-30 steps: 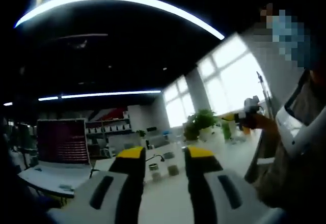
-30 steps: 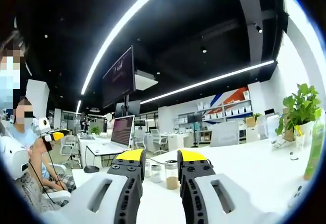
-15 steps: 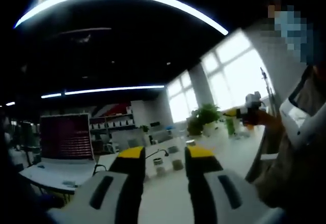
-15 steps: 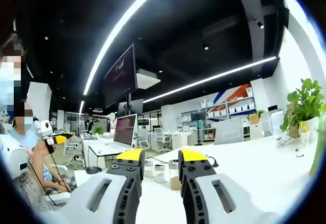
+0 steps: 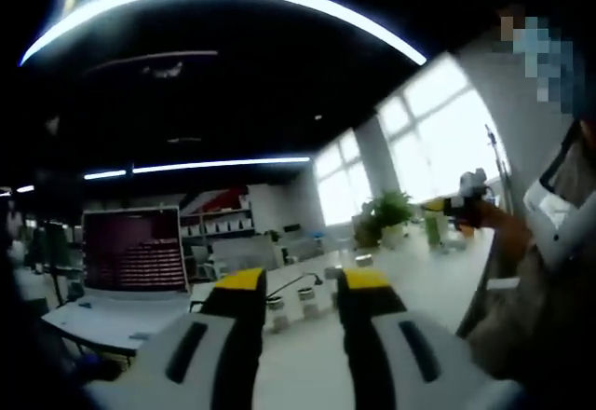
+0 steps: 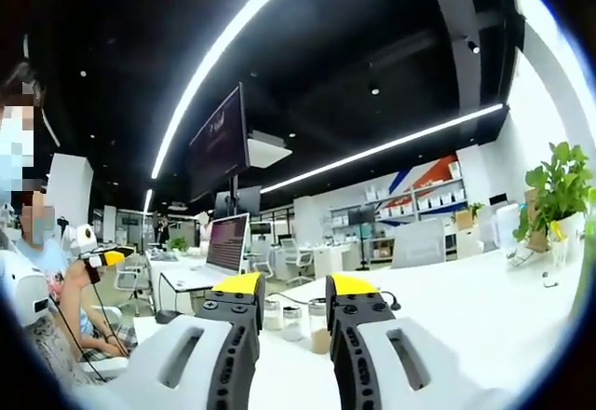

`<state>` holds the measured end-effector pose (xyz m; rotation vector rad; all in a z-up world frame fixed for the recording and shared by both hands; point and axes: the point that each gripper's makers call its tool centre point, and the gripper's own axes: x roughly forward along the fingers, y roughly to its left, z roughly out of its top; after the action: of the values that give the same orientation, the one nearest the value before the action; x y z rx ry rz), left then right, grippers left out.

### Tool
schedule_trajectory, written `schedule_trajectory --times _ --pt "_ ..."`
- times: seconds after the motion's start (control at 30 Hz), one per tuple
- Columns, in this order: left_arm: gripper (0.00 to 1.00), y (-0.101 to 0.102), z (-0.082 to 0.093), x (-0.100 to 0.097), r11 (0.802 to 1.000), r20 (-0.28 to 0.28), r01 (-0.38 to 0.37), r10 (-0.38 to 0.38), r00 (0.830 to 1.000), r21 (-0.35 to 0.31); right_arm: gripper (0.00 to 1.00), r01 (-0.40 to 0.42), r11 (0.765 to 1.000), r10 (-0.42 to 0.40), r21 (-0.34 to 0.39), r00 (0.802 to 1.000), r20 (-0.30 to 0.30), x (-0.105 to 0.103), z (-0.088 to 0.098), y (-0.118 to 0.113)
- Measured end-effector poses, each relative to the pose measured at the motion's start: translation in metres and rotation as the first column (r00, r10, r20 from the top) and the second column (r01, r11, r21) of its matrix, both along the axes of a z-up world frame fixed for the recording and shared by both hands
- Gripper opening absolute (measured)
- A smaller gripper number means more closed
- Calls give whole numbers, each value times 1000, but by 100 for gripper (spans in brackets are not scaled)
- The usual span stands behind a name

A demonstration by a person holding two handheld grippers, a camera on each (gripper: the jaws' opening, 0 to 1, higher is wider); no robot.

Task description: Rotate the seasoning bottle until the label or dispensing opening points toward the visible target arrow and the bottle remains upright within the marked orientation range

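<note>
Jars first, left gripper view: three small seasoning bottles [image 5: 303, 300] stand in a row on the white table [image 5: 298, 363], far side, seen through and beside the gap of the left gripper [image 5: 296, 291]. Its yellow-tipped jaws stand apart, nothing between them. It is held level and well back from the bottles, likely an approach line. Laptop [image 5: 130, 250] at left, potted plant [image 5: 389, 214] by the windows. At right, the person's hand carries the other gripper [image 5: 456, 205].

Right gripper view: right gripper [image 6: 291, 296] also released, jaws parted and empty, aimed low across the table. The bottles [image 6: 292, 321] show upright in the gap, one with brown contents just beside the right jaw. No target arrow or label facing can be made out. Rotation not yet begun, by my judgement.
</note>
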<state>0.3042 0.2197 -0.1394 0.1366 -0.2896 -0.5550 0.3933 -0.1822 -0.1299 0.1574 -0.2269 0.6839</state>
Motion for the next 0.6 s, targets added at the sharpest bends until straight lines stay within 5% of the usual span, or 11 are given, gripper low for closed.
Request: schedule_trajectory --times 0.23,0.43,0.6 --pt "32 -2 -6 3 999 -34 23 -22 999 29 25 -4 999 5 -44 1000 22 19 3 13" --pt "32 2 2 10 999 -37 -1 0 999 -40 24 -37 999 38 -17 999 34 30 2 28" --pt "32 -28 -3 16 996 -43 74 -77 996 -56 23 -114 991 113 64 993 28 30 10 38"
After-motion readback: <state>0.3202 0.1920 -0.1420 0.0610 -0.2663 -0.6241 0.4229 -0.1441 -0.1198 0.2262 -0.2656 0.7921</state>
